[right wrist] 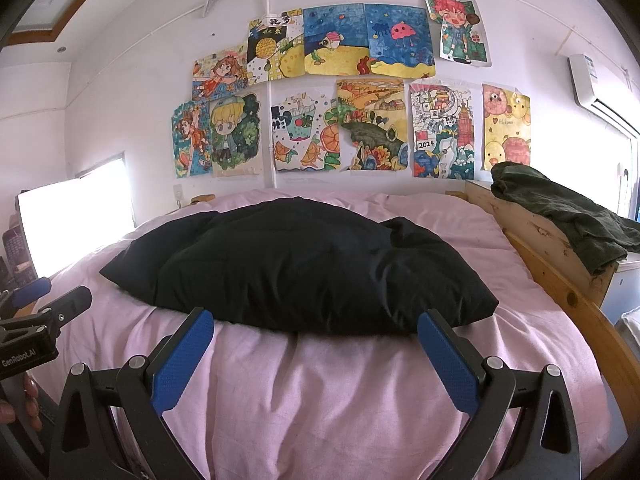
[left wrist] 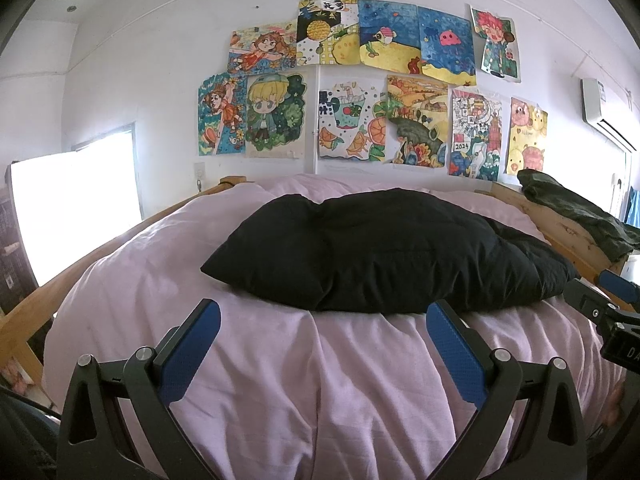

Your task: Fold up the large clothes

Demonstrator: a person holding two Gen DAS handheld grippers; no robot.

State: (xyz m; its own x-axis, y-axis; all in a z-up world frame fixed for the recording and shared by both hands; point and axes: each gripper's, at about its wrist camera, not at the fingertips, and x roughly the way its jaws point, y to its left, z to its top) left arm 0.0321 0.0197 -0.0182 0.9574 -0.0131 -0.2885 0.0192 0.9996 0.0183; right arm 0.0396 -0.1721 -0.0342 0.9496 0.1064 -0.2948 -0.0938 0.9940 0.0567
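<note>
A black puffy garment (left wrist: pixel 380 252) (right wrist: pixel 296 264) lies in a folded bundle across the middle of a bed with a pink cover (left wrist: pixel 280 380) (right wrist: pixel 328 392). My left gripper (left wrist: pixel 323 312) hovers open just in front of the bundle's near edge, its blue pads spread wide with nothing between them. My right gripper (right wrist: pixel 316 320) stands open the same way, close to the near edge. In the left wrist view the right gripper (left wrist: pixel 608 304) shows at the right edge. In the right wrist view the left gripper (right wrist: pixel 44 300) shows at the left edge, with a hand (right wrist: pixel 24 400) below it.
A wooden bed frame (right wrist: pixel 560 292) (left wrist: pixel 576 240) runs along the right side, with a dark green garment (right wrist: pixel 568 208) (left wrist: pixel 580 208) draped over it. Children's drawings (left wrist: pixel 360 88) (right wrist: pixel 340 92) cover the white wall behind. A bright window (left wrist: pixel 76 208) is at left, an air conditioner (right wrist: pixel 596 88) upper right.
</note>
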